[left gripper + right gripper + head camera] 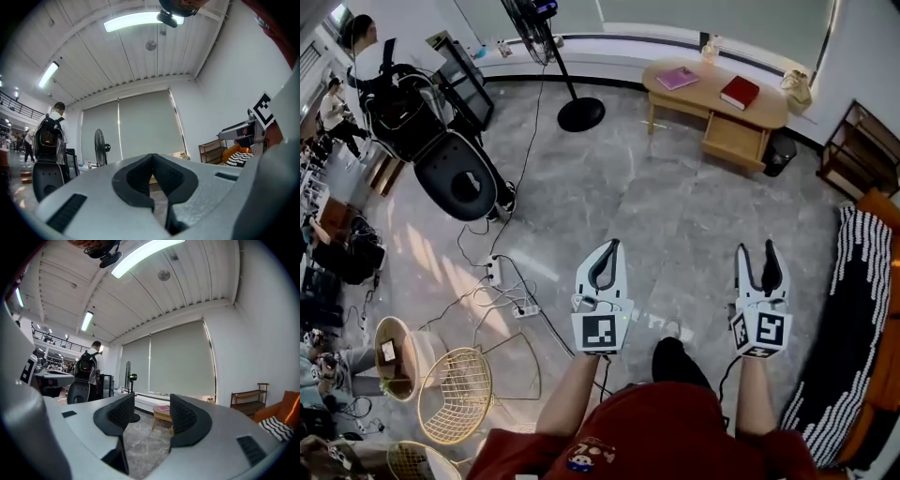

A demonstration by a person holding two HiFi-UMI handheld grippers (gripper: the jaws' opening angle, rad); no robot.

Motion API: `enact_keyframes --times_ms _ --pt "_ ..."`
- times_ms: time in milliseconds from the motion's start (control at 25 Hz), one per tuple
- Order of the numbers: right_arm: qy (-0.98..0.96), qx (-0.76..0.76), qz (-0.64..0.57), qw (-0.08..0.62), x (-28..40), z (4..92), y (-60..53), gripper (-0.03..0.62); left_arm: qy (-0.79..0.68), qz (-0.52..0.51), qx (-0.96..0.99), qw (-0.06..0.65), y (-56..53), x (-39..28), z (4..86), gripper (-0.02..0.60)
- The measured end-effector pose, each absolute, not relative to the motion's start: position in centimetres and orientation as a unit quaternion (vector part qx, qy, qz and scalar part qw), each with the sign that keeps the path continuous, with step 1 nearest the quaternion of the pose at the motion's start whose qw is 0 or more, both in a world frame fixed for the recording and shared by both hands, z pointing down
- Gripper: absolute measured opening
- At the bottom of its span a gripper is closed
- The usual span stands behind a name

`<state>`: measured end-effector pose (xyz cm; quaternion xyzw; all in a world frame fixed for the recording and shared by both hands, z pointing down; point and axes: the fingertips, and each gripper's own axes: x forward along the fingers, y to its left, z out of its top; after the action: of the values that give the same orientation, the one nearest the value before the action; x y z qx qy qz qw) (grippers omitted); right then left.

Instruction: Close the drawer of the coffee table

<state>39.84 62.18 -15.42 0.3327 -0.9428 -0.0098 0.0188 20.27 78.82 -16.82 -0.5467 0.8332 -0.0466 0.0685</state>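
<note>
The wooden coffee table [698, 96] stands far ahead across the floor, with its drawer [734, 141] pulled out toward me. A pink book [678, 78] and a red book [740, 92] lie on its top. Both grippers are held level over the floor, well short of the table. My left gripper [612, 246] is shut, its tips meeting with nothing between them [152, 157]. My right gripper [757, 249] is open and empty [149, 411]. In the right gripper view the coffee table [162, 412] shows small between the jaws.
A standing fan's base [580, 113] sits left of the table, and a black bin [780, 155] to its right. Power strips and cables [508, 292] trail at the left, by a black seat [455, 176] and wire chairs [457, 394]. A striped sofa [855, 319] and a shelf [865, 150] line the right side.
</note>
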Motion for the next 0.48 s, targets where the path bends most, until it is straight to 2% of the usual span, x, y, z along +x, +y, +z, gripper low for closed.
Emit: enact_keyframes --times_ms 480 --pt "-0.938 0.346 0.019 0.030 37.1 -13.3 47.3 0.216 0.821 -0.060 -0.563 0.073 63.3 17.7 -15.9 0.008"
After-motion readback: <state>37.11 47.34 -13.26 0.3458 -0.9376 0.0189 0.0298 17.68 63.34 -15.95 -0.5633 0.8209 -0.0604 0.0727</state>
